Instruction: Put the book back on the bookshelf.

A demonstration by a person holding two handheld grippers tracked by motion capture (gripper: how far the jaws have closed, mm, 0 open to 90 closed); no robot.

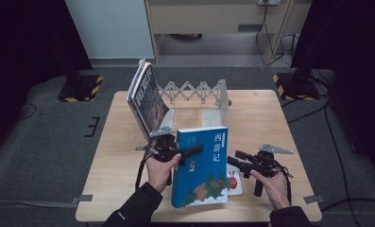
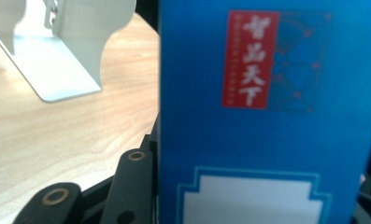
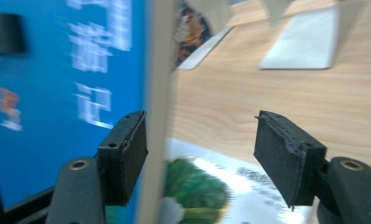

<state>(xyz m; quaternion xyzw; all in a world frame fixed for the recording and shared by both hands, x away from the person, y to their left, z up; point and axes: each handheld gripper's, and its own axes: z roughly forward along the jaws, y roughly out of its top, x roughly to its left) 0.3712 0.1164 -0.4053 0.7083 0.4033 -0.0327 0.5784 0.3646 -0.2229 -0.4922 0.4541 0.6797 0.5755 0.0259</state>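
Note:
A blue book (image 1: 200, 166) with white Chinese title characters stands upright over the table's front middle. My left gripper (image 1: 185, 152) is shut on its left edge, one black jaw lying across the cover. In the left gripper view the blue book (image 2: 267, 121) rises right beside one of the fingers (image 2: 131, 182). My right gripper (image 1: 235, 160) stands open just right of the book. In the right gripper view its pads (image 3: 127, 154) are wide apart and the book's page edge (image 3: 157, 84) runs just beside the left one, without being pinched.
A dark book (image 1: 147, 97) leans against a metal accordion book rack (image 1: 199, 91) at the back of the wooden table (image 1: 270, 118). A thin white booklet (image 1: 234, 183) lies flat under the blue book's right side. Metal bookend plate (image 2: 57, 56) stands nearby.

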